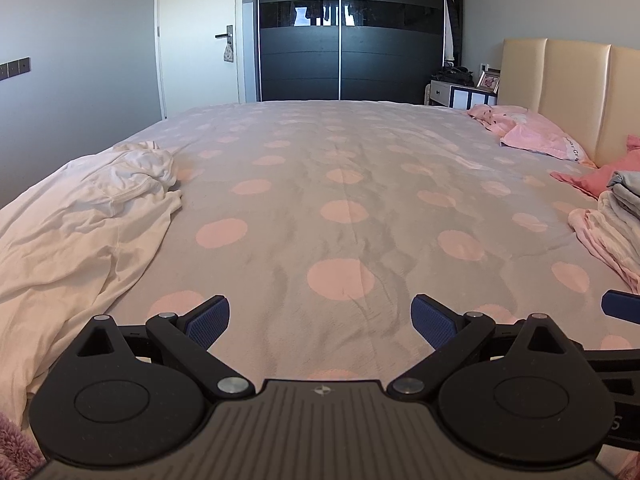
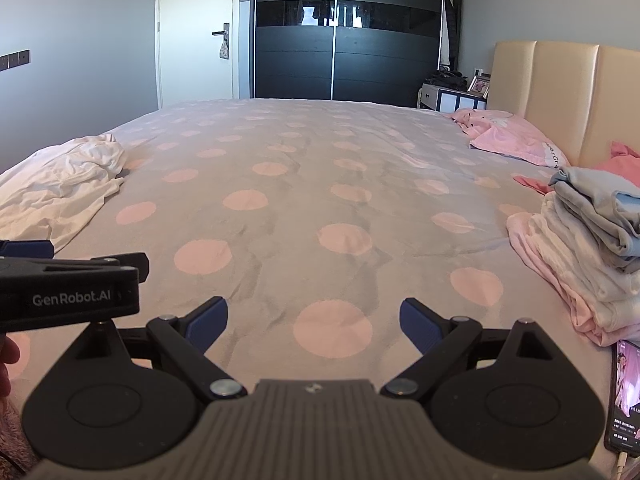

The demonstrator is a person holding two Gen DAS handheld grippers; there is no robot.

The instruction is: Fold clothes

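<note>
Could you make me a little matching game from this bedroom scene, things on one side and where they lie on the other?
Things:
1. white garment
2. folded pile
3. pink pillow
4. phone

Places:
A. by the headboard
B. crumpled at the bed's left side
C. lit up at the bed's near right corner
D. stacked at the bed's right side

Pairs: 1-B, 2-D, 3-A, 4-C

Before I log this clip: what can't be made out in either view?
- White garment: type unclear, crumpled; left wrist view crops its left side.
- Folded stack: piece count unclear; frame edge cuts it.
- Phone: screen cropped, text too small.
- Left tongs, right tongs: open, holding nothing.
</note>
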